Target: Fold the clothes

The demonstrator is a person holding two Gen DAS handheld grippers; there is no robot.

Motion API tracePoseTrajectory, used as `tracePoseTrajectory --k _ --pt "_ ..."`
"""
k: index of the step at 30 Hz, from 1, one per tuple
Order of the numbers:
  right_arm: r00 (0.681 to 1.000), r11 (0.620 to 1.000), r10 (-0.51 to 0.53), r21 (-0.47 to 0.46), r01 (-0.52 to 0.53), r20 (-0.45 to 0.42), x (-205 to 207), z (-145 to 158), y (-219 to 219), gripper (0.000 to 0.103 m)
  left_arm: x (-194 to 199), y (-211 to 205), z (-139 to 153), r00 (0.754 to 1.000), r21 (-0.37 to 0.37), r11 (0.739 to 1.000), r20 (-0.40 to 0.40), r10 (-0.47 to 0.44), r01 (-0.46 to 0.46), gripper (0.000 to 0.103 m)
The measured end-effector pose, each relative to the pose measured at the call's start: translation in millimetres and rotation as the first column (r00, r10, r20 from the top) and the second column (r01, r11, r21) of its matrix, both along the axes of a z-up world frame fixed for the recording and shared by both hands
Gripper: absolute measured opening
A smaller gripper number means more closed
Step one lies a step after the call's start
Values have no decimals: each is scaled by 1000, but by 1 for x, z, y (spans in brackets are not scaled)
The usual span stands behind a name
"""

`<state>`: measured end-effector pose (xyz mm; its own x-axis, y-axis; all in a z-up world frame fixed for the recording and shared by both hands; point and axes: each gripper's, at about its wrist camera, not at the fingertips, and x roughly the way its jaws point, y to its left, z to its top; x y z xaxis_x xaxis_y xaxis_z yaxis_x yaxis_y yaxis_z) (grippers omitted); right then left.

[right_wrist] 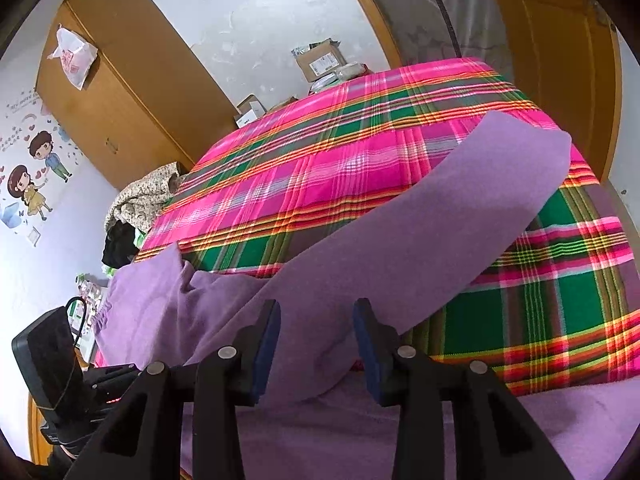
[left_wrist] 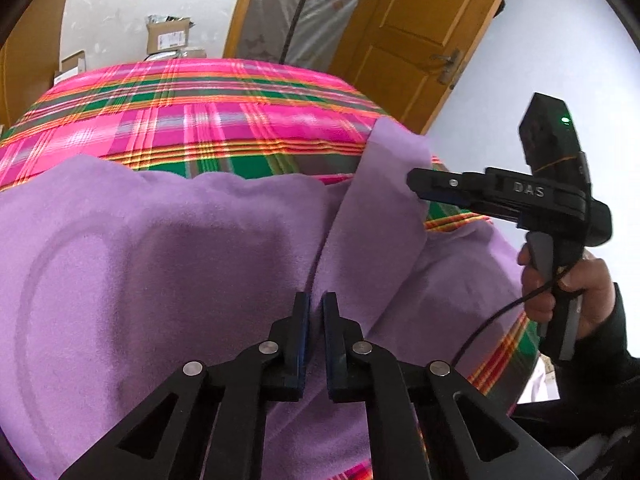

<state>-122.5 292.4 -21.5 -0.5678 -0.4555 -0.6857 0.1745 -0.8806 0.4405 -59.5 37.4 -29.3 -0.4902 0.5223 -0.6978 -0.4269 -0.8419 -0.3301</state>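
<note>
Jaws pinch purple garment (left_wrist: 160, 260); wardrobe (right_wrist: 120, 112) right-view only.

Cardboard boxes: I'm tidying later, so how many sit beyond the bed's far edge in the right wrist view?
3: a large open box against the wall, a white-labelled box nearer the wardrobe, another between them. More may be hidden.

We see a bed (right_wrist: 360, 152) under a pink, green and orange plaid cover filling the middle of the room. At far left stands a tall wooden wardrobe (right_wrist: 132, 100) with a plastic bag (right_wrist: 74, 56) hanging on it. Cartoon stickers (right_wrist: 32, 176) decorate the white left wall. Cardboard boxes (right_wrist: 322, 60) sit beyond the bed, and a wooden door (left_wrist: 420, 32) stands at far right.
</note>
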Motion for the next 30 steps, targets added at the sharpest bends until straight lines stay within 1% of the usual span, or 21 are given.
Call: tracePoseTrajectory --k 5,9,15,21,23,24,26,27,30 --pt "1000 1000 5 10 -5 -9 -3 6 -6 39 12 5 7 997 14 998 -43 -60 60 7" --pt "1000 999 13 37 -13 0 -10 11 -18 39 16 10 6 994 16 995 -48 -95 96 7" --pt "999 992 21 123 -25 34 -30 8 -45 39 18 10 4 994 24 994 -41 -105 106 7" --pt "997 975 -12 223 -6 81 -45 -5 -57 39 19 10 3 993 29 993 -39 -112 114 7" --pt "995 969 -29 248 5 93 -48 -10 -56 27 19 8 2 993 33 993 -39 -114 116 7" --pt "995 967 -37 255 11 94 -47 -11 -54 17 19 7 2 993 35 993 -38 -115 116 7" --pt "995 970 -37 243 14 92 -46 -11 -49 13 20 6 1 992 39 992 -38 -117 118 7" --pt "996 972 -38 236 17 87 -44 -11 -47 9 21 5 1 992 41 992 -37 -118 119 7" --pt "997 981 -47 192 36 54 -35 -4 -38 6 22 3 0 992 48 991 -37 -120 122 7"
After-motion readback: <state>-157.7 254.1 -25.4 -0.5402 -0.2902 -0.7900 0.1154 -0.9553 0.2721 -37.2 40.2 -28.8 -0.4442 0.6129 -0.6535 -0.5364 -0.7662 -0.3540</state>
